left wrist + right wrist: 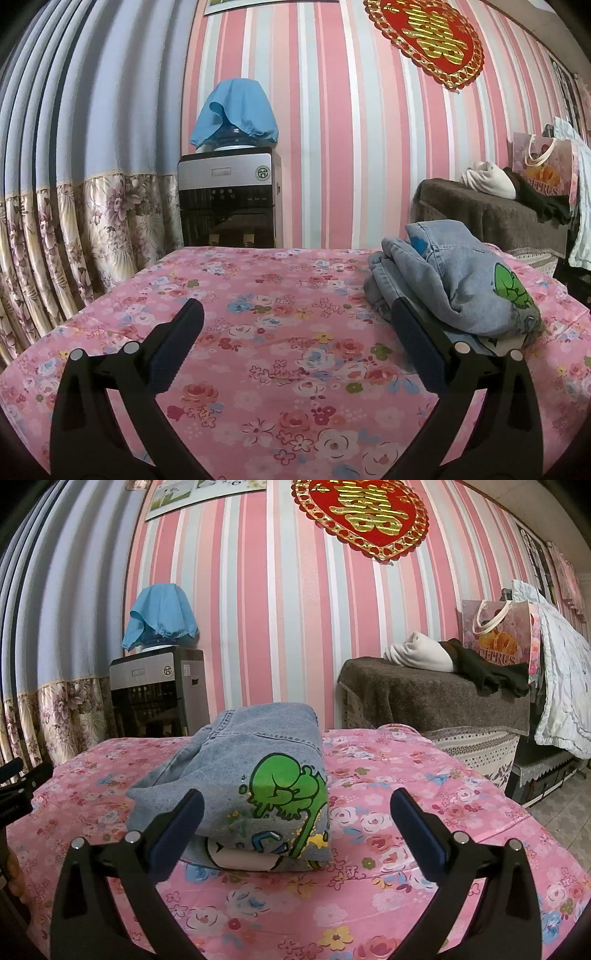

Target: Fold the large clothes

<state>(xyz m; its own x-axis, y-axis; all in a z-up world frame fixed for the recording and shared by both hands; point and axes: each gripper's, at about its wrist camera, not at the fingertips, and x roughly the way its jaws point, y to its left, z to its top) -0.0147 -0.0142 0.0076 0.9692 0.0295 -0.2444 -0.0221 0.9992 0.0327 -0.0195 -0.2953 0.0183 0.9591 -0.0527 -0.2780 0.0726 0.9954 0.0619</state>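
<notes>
Right wrist view showed the folded denim garment (236, 775) resting on the floral bedspread (424, 812), thick, soft, probably heavy, best pinched at its stacked edge; both grippers (297, 812) (297, 325) gaped empty.

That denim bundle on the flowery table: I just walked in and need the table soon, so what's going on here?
A person holding two handheld grippers is folding clothes. The denim garment, with a green cartoon print, lies folded in a compact bundle on the pink floral tablecloth. Neither gripper holds it: the left gripper and right gripper are both open, with fingers spread, hovering just short of the bundle. The fold looks finished or nearly so.
</notes>
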